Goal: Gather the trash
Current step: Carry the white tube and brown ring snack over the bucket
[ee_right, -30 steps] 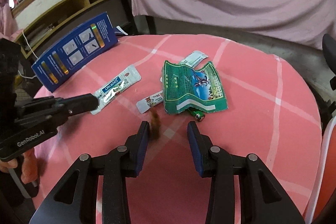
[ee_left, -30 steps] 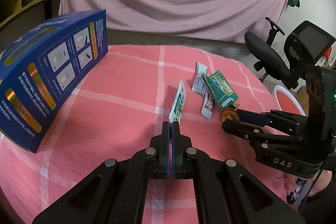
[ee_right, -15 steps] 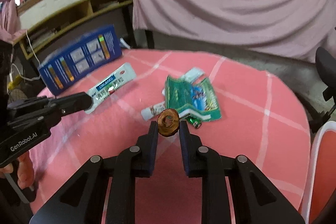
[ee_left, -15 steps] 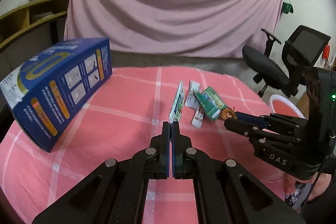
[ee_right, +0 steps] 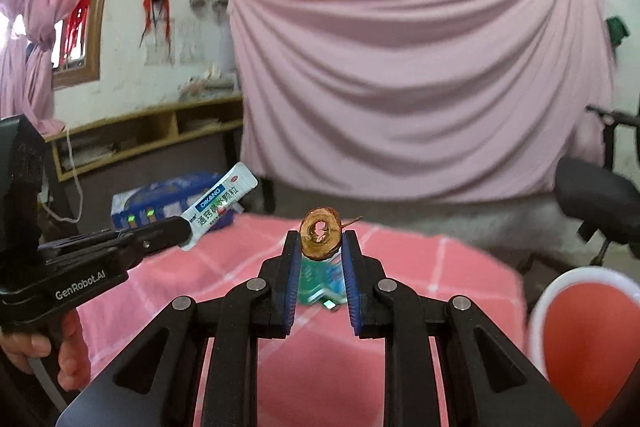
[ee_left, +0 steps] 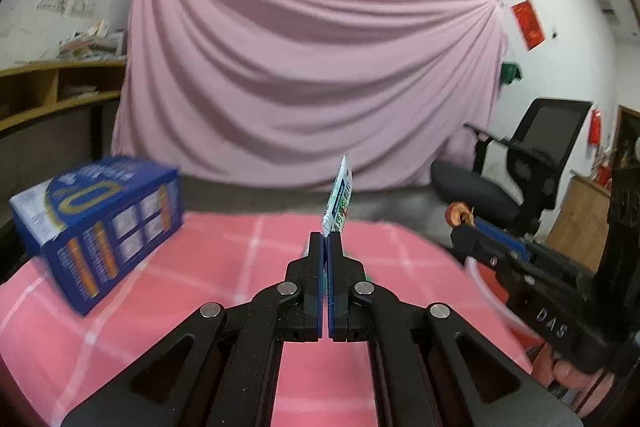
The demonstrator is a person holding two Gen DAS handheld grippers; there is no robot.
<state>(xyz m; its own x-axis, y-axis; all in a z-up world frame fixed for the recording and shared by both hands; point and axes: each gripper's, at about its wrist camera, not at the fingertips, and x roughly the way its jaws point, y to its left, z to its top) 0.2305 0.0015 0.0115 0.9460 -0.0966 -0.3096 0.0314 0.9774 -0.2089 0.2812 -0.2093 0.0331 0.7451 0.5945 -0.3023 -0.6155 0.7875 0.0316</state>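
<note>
Jaws of the left gripper (ee_left: 325, 241) are pressing together on a sachet (ee_left: 339, 201), pinching its lower end while the rest is sticking up above the fingertips, clear of the counter (ee_left: 224, 267). Jaws of the right gripper (ee_right: 320, 243) are clamping a dried fruit ring (ee_right: 321, 233) between the blue pads, holding it upright with its hole facing the camera and a thin stem poking out to the right.

Both items are hanging in the air above the pink checked counter. Seen from the right wrist, the sachet is showing white with a blue label band and is angling up and to the right from the left gripper's tips, in front of a blue box (ee_right: 168, 201). From the left wrist, the blue box is sitting on the counter's left side, well apart from both grippers, and the ring is showing as a small orange-brown disc at the right gripper's tip.

A green wrapper (ee_right: 320, 281) is lying on the counter, showing between and below the right jaws. A red bin with a white rim (ee_right: 588, 331) is standing beside the counter at the right. A hand (ee_right: 60, 355) is gripping the left gripper's handle. A pink sheet (ee_left: 304, 87) is hanging behind, with a black chair (ee_left: 516, 183) to the right.
</note>
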